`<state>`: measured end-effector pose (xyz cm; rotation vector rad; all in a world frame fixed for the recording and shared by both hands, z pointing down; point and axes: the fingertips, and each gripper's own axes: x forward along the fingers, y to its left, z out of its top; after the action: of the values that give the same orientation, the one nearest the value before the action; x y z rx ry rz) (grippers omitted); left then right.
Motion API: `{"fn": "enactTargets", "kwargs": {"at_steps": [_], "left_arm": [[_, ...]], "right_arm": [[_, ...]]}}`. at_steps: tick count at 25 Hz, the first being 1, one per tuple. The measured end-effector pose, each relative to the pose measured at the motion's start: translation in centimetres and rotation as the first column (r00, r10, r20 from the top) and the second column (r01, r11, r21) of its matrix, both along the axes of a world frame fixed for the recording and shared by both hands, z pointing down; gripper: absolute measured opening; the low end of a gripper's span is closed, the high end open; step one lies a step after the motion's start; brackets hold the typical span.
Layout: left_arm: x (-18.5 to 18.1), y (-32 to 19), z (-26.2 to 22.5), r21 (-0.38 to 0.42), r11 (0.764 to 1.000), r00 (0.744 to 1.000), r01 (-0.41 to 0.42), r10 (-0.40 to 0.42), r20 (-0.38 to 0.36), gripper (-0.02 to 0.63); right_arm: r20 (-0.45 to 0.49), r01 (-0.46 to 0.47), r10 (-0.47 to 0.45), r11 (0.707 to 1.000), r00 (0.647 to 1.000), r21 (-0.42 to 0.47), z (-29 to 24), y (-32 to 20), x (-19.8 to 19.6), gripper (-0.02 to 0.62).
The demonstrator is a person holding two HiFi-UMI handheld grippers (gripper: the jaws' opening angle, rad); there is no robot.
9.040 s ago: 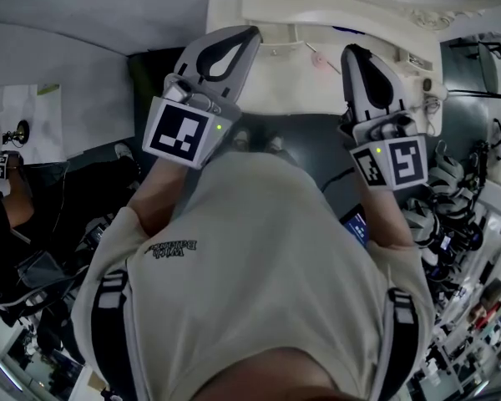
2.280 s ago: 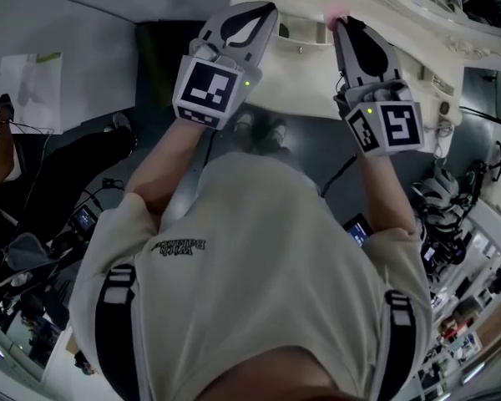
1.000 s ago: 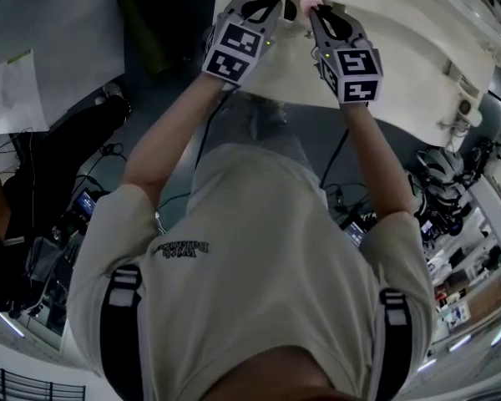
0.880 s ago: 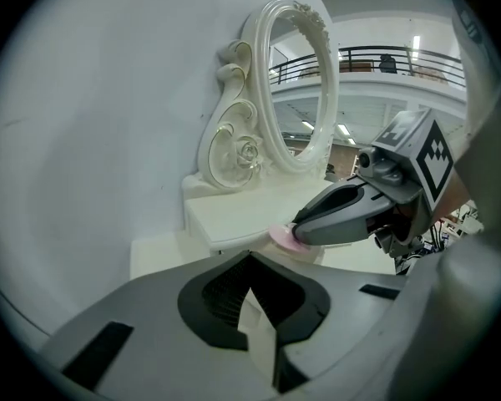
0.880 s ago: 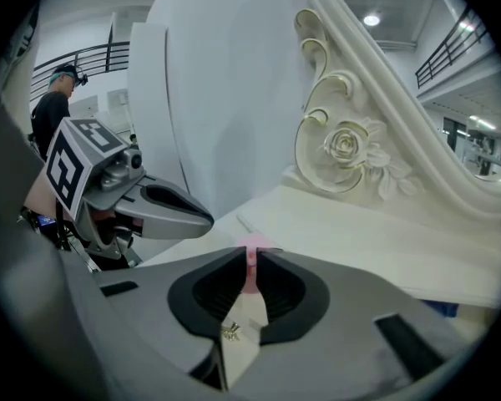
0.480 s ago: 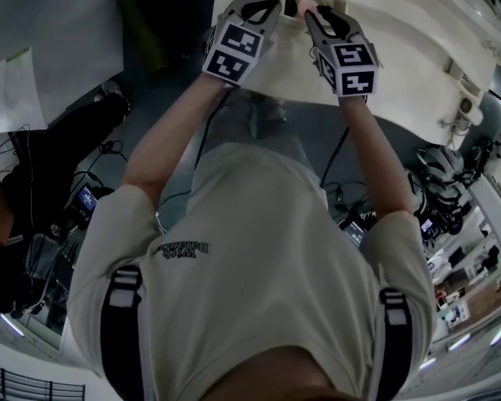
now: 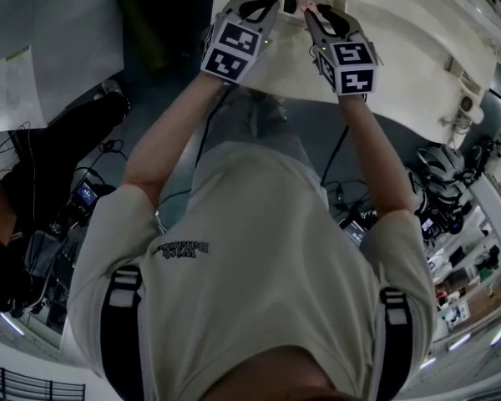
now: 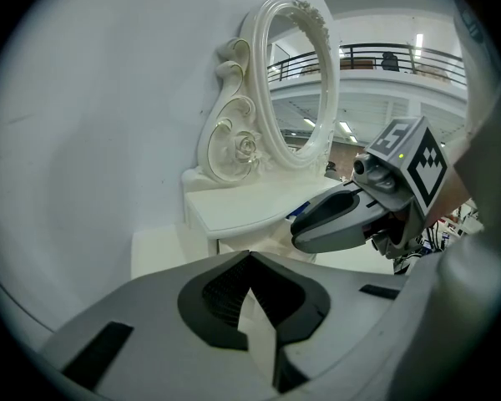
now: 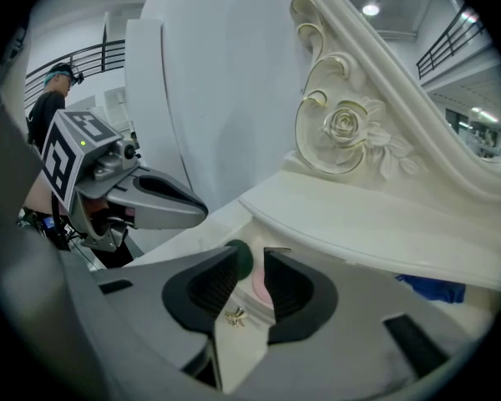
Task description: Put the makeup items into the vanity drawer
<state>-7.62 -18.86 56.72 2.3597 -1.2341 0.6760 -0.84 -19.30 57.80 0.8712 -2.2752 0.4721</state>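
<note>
Head view: both arms reach to the white vanity desk (image 7: 384,48), the left claw (image 7: 267,5) and the right claw (image 7: 311,11) side by side at its open drawer (image 7: 290,5), with a pink makeup item (image 7: 308,7) at the right one's tips. Left gripper view: that claw is closed, tips meeting, nothing seen between them. Right gripper view: the jaws stand apart, having just been opening, and the pink makeup item lies loose in the gap between the pads, down in the drawer, a dark green thing (image 9: 244,260) just beside it.
</note>
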Motion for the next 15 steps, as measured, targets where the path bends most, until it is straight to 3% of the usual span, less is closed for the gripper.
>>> {"fn": "enactTargets", "kwargs": {"at_steps": [15], "left_arm": [[0.5,-0.5,-3.6,0.062,0.998,1.0,0.003,-0.003,-0.001,0.014]], "right_arm": [[0.064,-0.026,0.02,0.995,0.998,0.096,-5.1,-1.1,0.4,0.071]]}}
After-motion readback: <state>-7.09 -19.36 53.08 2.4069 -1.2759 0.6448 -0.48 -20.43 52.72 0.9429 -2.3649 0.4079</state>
